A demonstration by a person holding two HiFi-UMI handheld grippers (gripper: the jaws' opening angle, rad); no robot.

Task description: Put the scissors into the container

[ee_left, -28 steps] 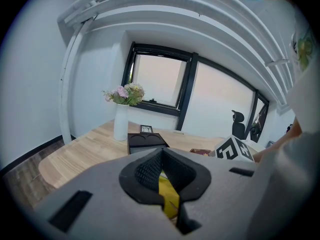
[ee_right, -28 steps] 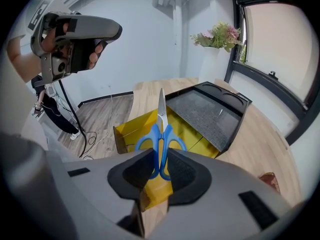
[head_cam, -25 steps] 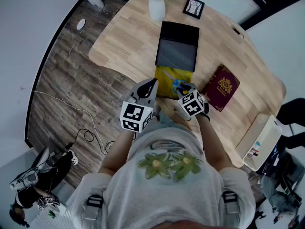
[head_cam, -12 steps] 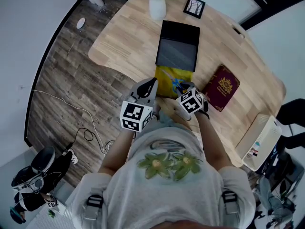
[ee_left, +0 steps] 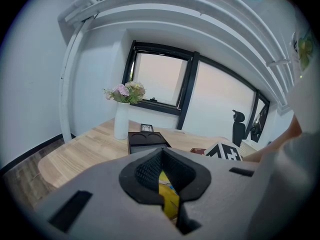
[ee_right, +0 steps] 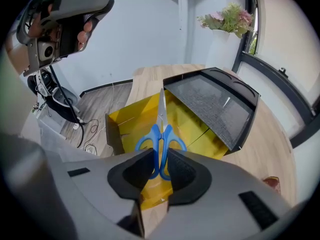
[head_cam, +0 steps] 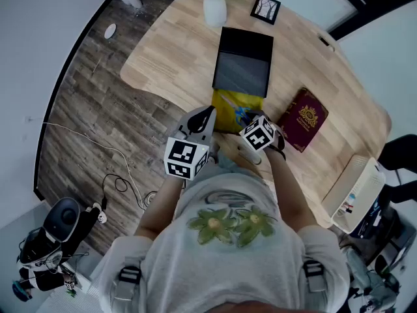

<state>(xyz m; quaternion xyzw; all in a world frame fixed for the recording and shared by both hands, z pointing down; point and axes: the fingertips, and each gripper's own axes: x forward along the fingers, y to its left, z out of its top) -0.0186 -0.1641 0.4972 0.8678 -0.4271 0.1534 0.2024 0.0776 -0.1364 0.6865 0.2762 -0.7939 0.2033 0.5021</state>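
Observation:
Blue-handled scissors [ee_right: 161,134] point blades-first away from me over the open yellow container [ee_right: 125,121]. My right gripper [ee_right: 160,170] is shut on the scissors' blue handles. In the head view the scissors [head_cam: 240,115] hang above the near right part of the yellow container [head_cam: 228,109], with the right gripper [head_cam: 250,126] just behind them. My left gripper [head_cam: 206,119] hovers at the container's near left corner, shut and holding nothing; in its own view the left gripper [ee_left: 161,176] shows only a sliver of yellow between its pads.
A black tray [head_cam: 243,64] lies just beyond the yellow container. A dark red book [head_cam: 303,119] is to the right, a white vase with flowers [head_cam: 214,8] and a small picture frame [head_cam: 264,10] at the far edge. A white box [head_cam: 358,191] sits at the table's right end.
My right gripper has edged a little forward toward the yellow container with the scissors. The left gripper has stayed where it was.

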